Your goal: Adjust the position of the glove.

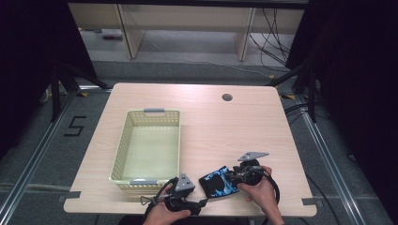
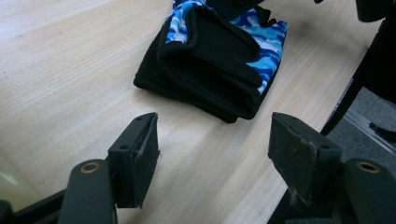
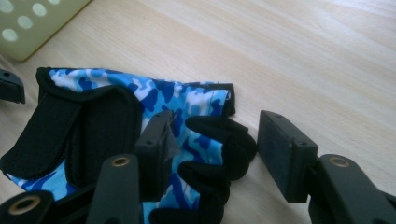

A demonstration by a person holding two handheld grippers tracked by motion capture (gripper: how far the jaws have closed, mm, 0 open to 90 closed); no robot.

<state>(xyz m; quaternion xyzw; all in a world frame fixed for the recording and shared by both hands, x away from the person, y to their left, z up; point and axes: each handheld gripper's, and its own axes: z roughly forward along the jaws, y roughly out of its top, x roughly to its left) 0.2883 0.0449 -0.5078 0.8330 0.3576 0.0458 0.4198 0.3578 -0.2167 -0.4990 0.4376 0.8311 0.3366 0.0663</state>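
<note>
A fingerless glove (image 1: 217, 183) in blue camouflage print with black palm and strap lies flat near the table's front edge. My right gripper (image 1: 231, 177) reaches it from the right. In the right gripper view it (image 3: 215, 126) stands open: one jaw rests over the glove (image 3: 107, 116), the other stands beside it on the bare wood, and the black finger ends lie between them with a gap. My left gripper (image 1: 202, 202) lies low at the front edge, left of the glove. Its jaws (image 2: 215, 126) are open and the glove (image 2: 210, 60) lies just beyond them, untouched.
A pale yellow-green perforated basket (image 1: 123, 140) with grey handles stands on the left half of the table, and its corner (image 3: 28, 28) appears in the right gripper view. A round cable hole (image 1: 227, 97) sits at the back right. The table's front edge runs close under both hands.
</note>
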